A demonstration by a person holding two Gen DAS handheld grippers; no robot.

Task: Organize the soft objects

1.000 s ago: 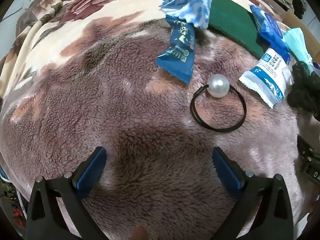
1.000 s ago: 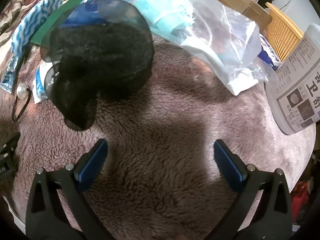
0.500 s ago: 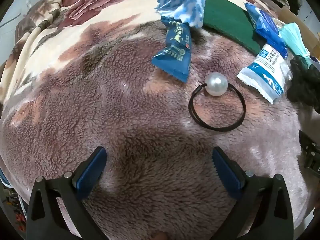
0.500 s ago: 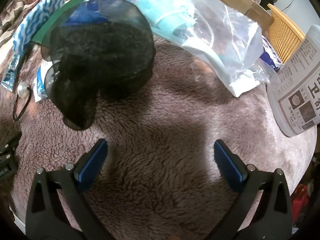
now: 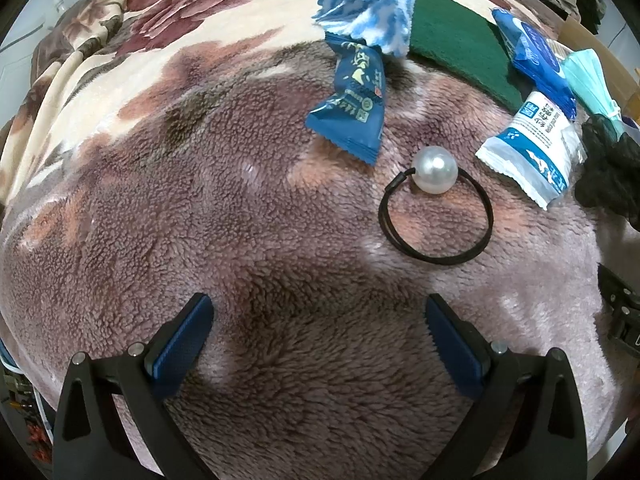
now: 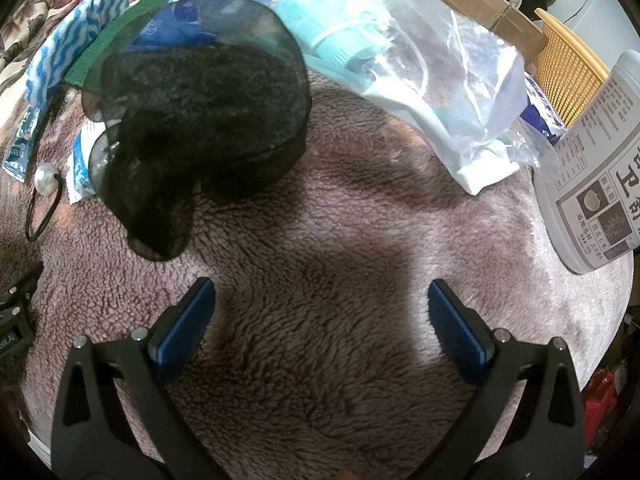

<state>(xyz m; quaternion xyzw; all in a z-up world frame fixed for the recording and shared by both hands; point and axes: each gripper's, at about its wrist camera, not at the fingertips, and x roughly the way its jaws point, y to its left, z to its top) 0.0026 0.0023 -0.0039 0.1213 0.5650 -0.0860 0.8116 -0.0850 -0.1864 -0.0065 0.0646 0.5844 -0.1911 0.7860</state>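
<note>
1. Fluffy mauve blanket (image 5: 208,216) with a flower pattern covers the whole surface, and all the things lie on it.
2. The left tool (image 5: 318,338) hangs above bare blanket, its blue pads spread wide with nothing between them.
3. Ahead of it and a little to the right lies a black hair tie (image 5: 436,220) with a white pearl (image 5: 435,170) on its far side.
4. A dark blue snack packet (image 5: 354,110) lies just beyond the pearl, and its far end goes under a blue and white striped cloth (image 5: 368,0).
5. A green pad (image 5: 456,48) lies right of the cloth, and a white and blue sachet (image 5: 532,148) lies right of the hair tie.
6. The right tool (image 6: 322,328) is also wide apart and holds nothing.
7. A black mesh cloth (image 6: 204,120) lies ahead of it to the left, partly covering the sachet and a blue pack.
8. A clear plastic bag (image 6: 452,76) with teal face masks (image 6: 332,32) lies further right.
9. A white printed container (image 6: 596,160) lies on its side at the right edge, near a yellow basket (image 6: 564,60).
</note>
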